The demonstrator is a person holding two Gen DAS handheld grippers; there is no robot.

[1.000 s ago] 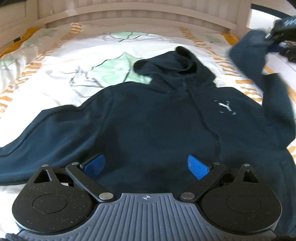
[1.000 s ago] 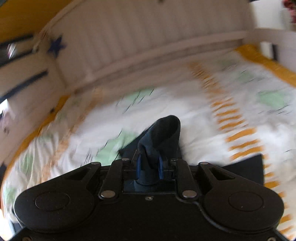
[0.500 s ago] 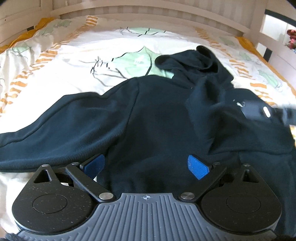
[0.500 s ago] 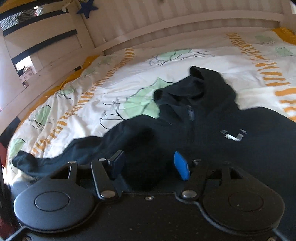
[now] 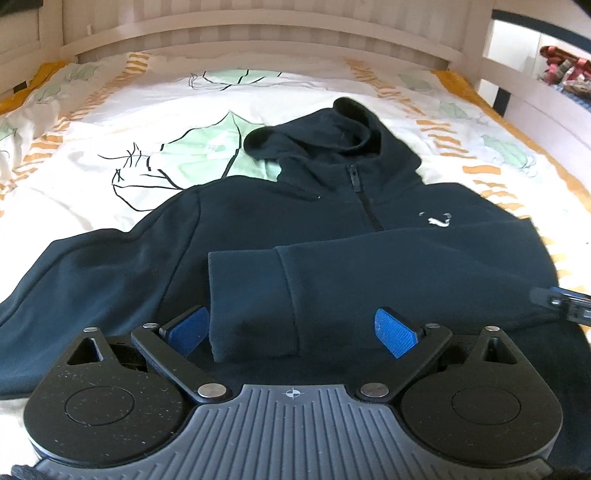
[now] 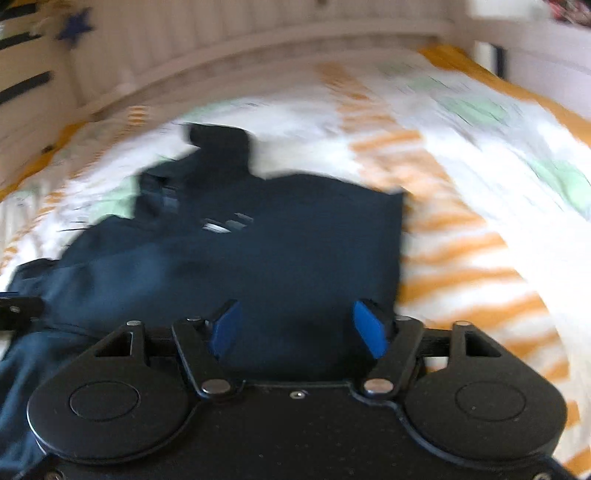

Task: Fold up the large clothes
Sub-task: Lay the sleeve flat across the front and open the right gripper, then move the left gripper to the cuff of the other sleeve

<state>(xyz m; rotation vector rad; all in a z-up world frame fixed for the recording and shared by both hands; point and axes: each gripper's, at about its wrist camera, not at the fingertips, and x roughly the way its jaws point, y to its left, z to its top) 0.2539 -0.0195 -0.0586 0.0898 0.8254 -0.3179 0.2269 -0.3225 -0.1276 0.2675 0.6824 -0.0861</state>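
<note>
A dark navy hoodie (image 5: 280, 229) lies front-up on the bed, hood toward the headboard, zip and small white logo (image 5: 437, 219) showing. Its right-hand sleeve (image 5: 332, 288) is folded across the chest, cuff pointing left. The other sleeve (image 5: 74, 273) lies spread out to the left. My left gripper (image 5: 291, 330) hovers open over the folded cuff, pads apart and touching nothing. In the blurred right wrist view my right gripper (image 6: 297, 328) is open above the hoodie (image 6: 277, 251) near its right edge, nothing between its pads. Its tip (image 5: 561, 301) shows at the left wrist view's right edge.
The bed carries a white quilt (image 5: 166, 122) with green leaves and orange stripes. A pale wooden headboard (image 5: 258, 33) runs along the back and a side rail (image 5: 535, 85) on the right. Bare quilt lies right of the hoodie (image 6: 480, 221).
My right gripper carried the sleeve down across the chest, let it go and opened, then drew back to the right. The left gripper shifted slightly and stays open.
</note>
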